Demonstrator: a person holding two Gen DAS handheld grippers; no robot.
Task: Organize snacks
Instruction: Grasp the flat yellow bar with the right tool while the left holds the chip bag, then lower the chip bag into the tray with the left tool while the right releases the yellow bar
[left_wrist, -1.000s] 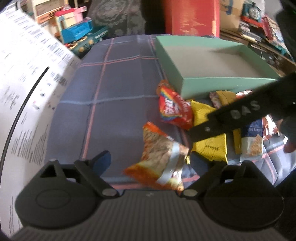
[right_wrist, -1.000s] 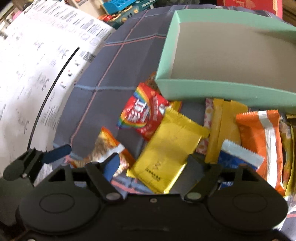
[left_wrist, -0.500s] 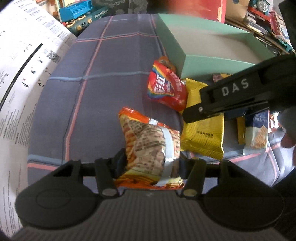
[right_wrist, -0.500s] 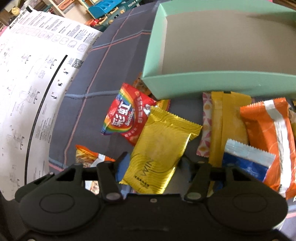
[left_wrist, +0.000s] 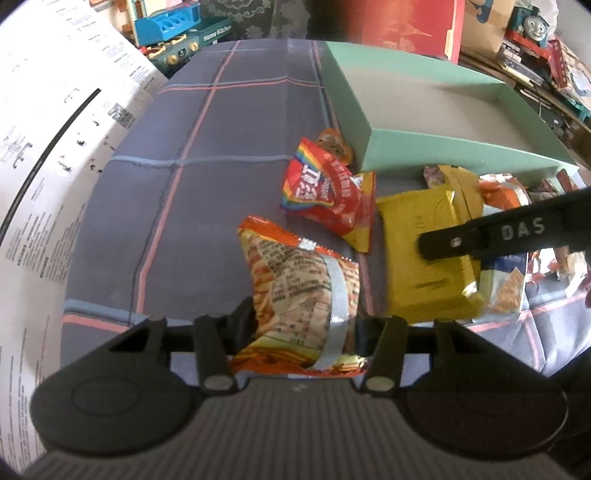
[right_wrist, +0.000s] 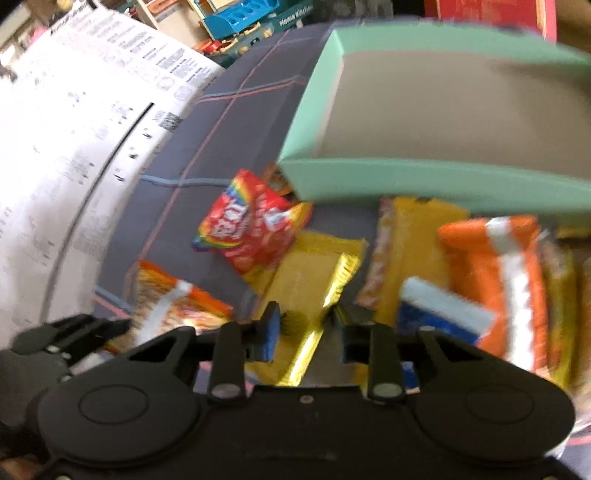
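On the plaid-covered surface (left_wrist: 229, 192), reading from left to right: a large white printed sheet (left_wrist: 55, 155) lies along the left edge, curling over the grey-blue cloth with its red and blue lines. Next comes the orange noodle-snack packet (left_wrist: 303, 291), its lower end clamped between the two black fingers of the left gripper (left_wrist: 303, 325); the jaws have just been closing and the pads now press on both sides of the wrapper. Beyond it, towards the middle, a red rainbow candy bag (left_wrist: 325, 195) lies flat, with a small orange item (left_wrist: 332, 142) tucked behind it against the corner of the box. The mint-green cardboard box (left_wrist: 443, 155), open-topped and with nothing visible inside, stands at the far side, its near wall just behind the snack pile. To the right of the red bag sits the yellow foil packet (right_wrist: 306, 295). The right gripper (right_wrist: 306, 332) has its jaws drawn in on the near end of this packet, which buckles between the pads; they have just been closing. In the left wrist view the same gripper's black finger, marked DAS, crosses over the yellow packet. Further right lie a long yellow bar wrapper (right_wrist: 417, 251), a blue-and-white cracker pack (right_wrist: 443, 314) and an orange packet with a white stripe (right_wrist: 502, 280), all just in front of the box. The right wrist view is blurred.
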